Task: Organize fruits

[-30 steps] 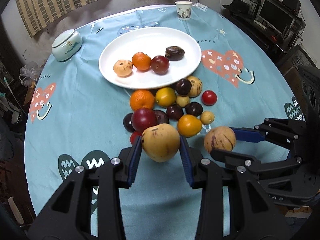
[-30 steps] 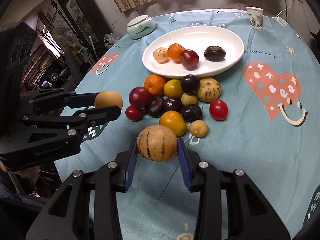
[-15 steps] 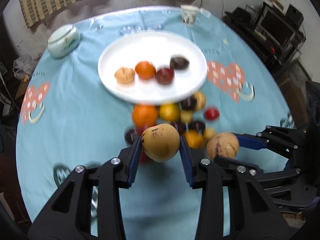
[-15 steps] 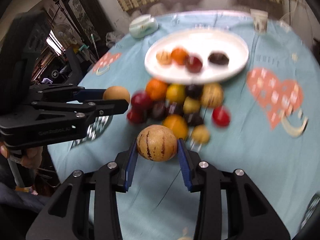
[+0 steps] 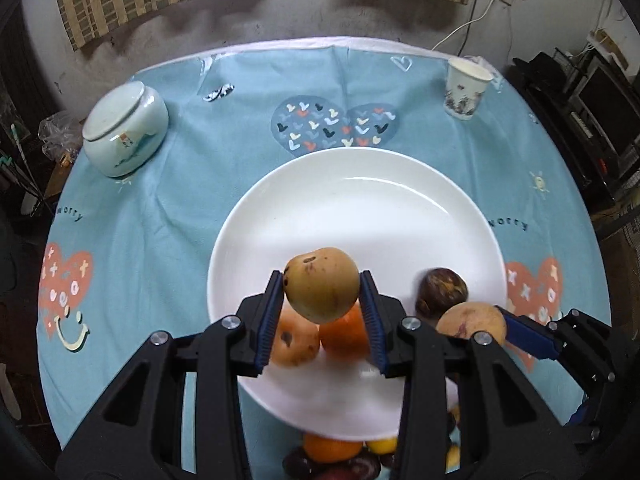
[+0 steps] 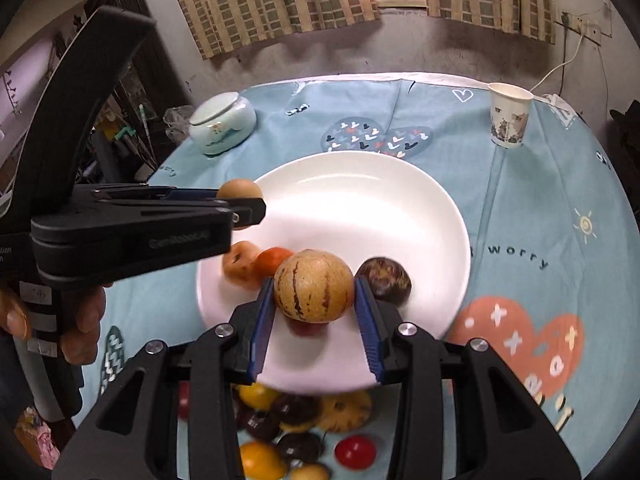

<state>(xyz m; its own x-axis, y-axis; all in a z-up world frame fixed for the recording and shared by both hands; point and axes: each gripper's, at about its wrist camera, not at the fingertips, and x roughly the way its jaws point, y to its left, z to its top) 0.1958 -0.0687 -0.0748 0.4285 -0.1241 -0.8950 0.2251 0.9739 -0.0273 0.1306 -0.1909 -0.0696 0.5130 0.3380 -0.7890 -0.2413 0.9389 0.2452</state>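
Note:
My left gripper (image 5: pixel 322 294) is shut on a tan round fruit (image 5: pixel 322 282) and holds it above the near part of the white plate (image 5: pixel 360 208). My right gripper (image 6: pixel 314 294) is shut on a striped yellow melon-like fruit (image 6: pixel 314 286), also over the plate (image 6: pixel 360 200). On the plate lie a speckled pale fruit (image 5: pixel 294 342), an orange (image 5: pixel 344 336) and a dark brown fruit (image 5: pixel 442 292). The right gripper's striped fruit (image 5: pixel 472 320) shows at the right of the left wrist view. The left gripper (image 6: pixel 240 210) with its tan fruit (image 6: pixel 239 191) shows at the left of the right wrist view.
A pile of loose fruits (image 6: pixel 304 428) lies on the blue tablecloth (image 6: pixel 540 220) in front of the plate. A lidded ceramic jar (image 5: pixel 124 128) stands far left and a paper cup (image 5: pixel 466 90) far right. A hand (image 6: pixel 80 320) holds the left gripper's handle.
Both grippers carried their fruits forward from above the loose pile to over the plate. Both grips stayed the same.

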